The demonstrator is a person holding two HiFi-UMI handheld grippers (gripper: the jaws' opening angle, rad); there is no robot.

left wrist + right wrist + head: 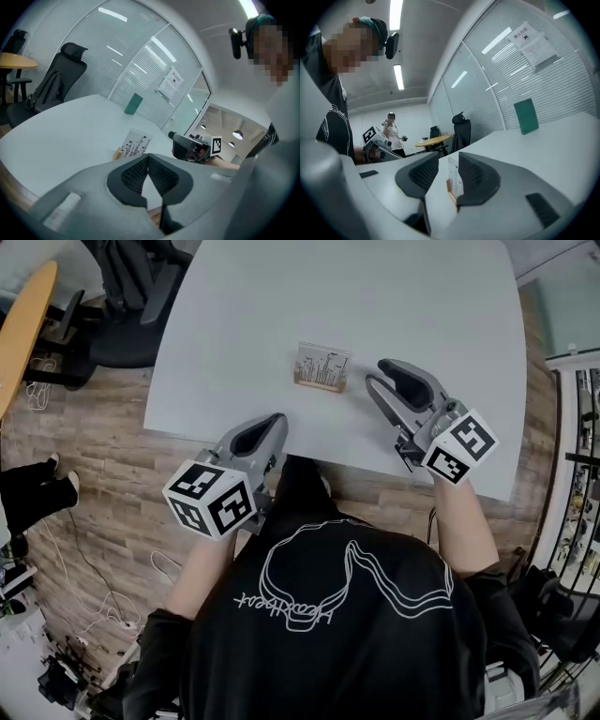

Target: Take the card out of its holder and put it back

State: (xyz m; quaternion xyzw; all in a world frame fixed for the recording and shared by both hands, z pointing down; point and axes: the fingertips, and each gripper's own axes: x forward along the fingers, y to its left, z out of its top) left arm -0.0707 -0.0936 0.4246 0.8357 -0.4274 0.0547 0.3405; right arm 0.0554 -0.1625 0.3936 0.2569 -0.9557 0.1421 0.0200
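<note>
A clear card (322, 364) printed with dark marks stands upright in its wooden holder (319, 384) on the white table (403, 296). My right gripper (380, 375) is just right of the holder. It is open, and in the right gripper view the card (455, 176) and holder (449, 188) show through the gap between the jaws of the right gripper (447, 160), some way ahead and untouched. My left gripper (276, 420) hovers at the table's near edge, left of and nearer than the holder. It is shut and empty (148, 158); the card (135, 142) stands beyond it.
A black office chair (127, 306) and a round wooden table (21, 324) stand beyond the table's left corner. A green upright object (133, 103) sits at the table's far side. Cables (94, 587) lie on the wooden floor. A person (391, 129) stands in the background.
</note>
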